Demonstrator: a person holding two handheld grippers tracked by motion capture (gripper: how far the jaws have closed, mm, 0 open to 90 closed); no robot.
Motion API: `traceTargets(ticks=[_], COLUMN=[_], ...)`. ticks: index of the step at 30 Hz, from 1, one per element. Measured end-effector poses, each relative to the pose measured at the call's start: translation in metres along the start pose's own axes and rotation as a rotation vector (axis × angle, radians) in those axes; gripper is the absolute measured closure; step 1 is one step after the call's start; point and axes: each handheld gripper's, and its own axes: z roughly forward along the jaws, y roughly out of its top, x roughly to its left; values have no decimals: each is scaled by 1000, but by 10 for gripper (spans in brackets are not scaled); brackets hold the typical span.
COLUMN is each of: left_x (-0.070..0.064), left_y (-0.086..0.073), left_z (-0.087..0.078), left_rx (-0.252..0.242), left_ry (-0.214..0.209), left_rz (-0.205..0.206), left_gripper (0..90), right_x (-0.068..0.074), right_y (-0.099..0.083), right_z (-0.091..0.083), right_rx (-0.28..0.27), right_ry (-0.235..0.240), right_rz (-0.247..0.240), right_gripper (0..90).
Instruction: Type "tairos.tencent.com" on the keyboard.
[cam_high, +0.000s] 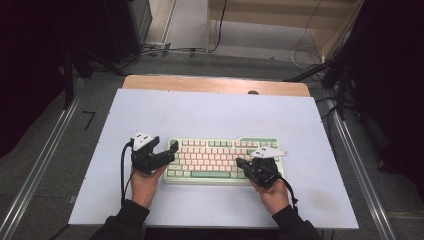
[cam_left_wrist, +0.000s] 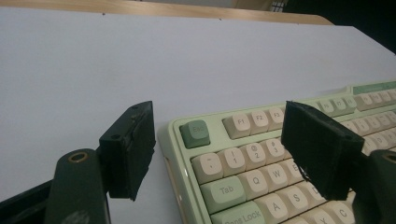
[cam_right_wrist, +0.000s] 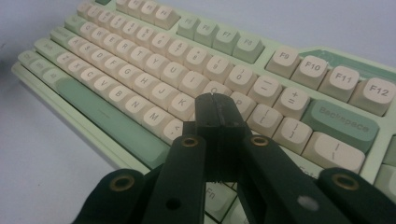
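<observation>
Keyboard (cam_high: 222, 160) sits mid-table, toward the near edge. Left gripper (cam_left_wrist: 219, 149) is spread wide, straddling the keyboard's left end by Esc. Right gripper (cam_right_wrist: 217, 112) is pinched tight on nothing, tip hovering over the keys near L. Risk I see: shut tip mashes two keys, or the board skids since nothing's clamping it.

The left tongs (cam_left_wrist: 219, 149) stood wide apart, straddling the green keyboard's (cam_left_wrist: 261, 154) Esc corner above the white bench (cam_left_wrist: 140, 60).

Left tool (cam_high: 167, 150) spread wide, right tool (cam_high: 242, 163) closed.
</observation>
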Motion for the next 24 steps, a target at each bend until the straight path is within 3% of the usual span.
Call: traceTargets(ticks=[24], left_x=[-2], left_y=[-1], left_z=[1], left_rx=[10], left_ry=[-12], left_rz=[10], left_gripper=[271], right_x=[4], right_y=[-6], right_z=[14], right_rx=[64], right_ry=[14], right_rz=[-16], right_gripper=[877])
